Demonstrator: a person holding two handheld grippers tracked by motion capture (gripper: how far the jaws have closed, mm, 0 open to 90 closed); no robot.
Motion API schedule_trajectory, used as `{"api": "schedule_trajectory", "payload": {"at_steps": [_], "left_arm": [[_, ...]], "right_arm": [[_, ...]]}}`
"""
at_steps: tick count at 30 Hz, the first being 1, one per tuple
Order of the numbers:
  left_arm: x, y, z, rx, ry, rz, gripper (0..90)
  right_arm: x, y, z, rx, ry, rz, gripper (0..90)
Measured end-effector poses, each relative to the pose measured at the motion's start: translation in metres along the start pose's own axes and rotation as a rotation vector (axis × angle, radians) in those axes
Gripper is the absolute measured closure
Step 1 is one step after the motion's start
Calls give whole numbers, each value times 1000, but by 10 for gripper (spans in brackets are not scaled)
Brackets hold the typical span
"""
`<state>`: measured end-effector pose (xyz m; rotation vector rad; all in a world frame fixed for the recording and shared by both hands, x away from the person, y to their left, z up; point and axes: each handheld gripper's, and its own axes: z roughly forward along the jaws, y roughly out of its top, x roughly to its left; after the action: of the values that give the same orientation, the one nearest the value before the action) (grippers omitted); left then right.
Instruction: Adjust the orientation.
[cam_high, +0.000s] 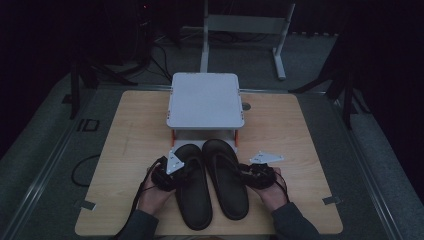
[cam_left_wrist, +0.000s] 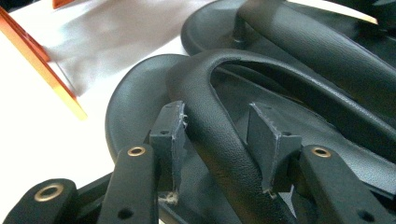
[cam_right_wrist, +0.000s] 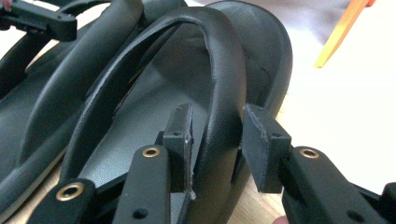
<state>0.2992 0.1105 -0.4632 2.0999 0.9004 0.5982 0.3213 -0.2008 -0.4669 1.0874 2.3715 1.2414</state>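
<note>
Sandals lie side by side on the near half of the wooden table (cam_high: 125, 150), toes pointing away from the person: the left sandal (cam_high: 192, 192) and the right sandal (cam_high: 226, 180), both black, touching or nearly touching along their inner edges. Just beyond their toes stands a small white two-level shelf (cam_high: 205, 100) with orange legs. The left gripper (cam_high: 172, 172) reaches in from the outer side of the left sandal; in the left gripper view its jaws straddle that sandal's strap (cam_left_wrist: 219, 135), one pad pressed against it and the other standing a little off, so the jaws are partly parted around the strap. The right gripper (cam_high: 250, 172) comes in from the outer side of the right sandal, and in the right gripper view its jaws sit on either side of that sandal's strap (cam_right_wrist: 224, 93), narrow but with a slight gap on one side. A hand (cam_high: 155, 197) holds each gripper.
</note>
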Motion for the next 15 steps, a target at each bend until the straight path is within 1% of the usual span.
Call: {"api": "schedule_trajectory", "payload": {"at_steps": [2, 4, 7, 8, 9, 10, 11, 12, 13, 15], "left_arm": [[0, 0, 0, -1, 1, -1, 571], [2, 2, 2, 2, -7, 7, 574], [5, 5, 2, 2, -7, 15, 584], [8, 5, 2, -12, -12, 4, 589], [8, 5, 2, -12, -12, 4, 597], [13, 5, 1, -19, -22, -2, 602], [15, 6, 2, -24, -27, -3, 605], [16, 6, 2, -23, -30, -4, 608], [18, 6, 3, -21, -29, 3, 613], [22, 7, 4, -26, -29, 2, 625]], "right_arm": [[0, 0, 0, 1, 3, 1, 630], [1, 0, 0, 9, 24, -6, 624], [7, 1, -1, 22, 72, -40, 610], [9, 1, -1, 25, 89, -52, 599], [11, 2, -1, 23, 112, -60, 590], [11, 2, -2, 21, 128, -62, 584], [12, 3, -2, 18, 153, -62, 580], [13, 4, -2, 17, 166, -64, 576], [14, 5, -1, 20, 169, -67, 575], [15, 5, 0, 24, 175, -73, 572]]}}
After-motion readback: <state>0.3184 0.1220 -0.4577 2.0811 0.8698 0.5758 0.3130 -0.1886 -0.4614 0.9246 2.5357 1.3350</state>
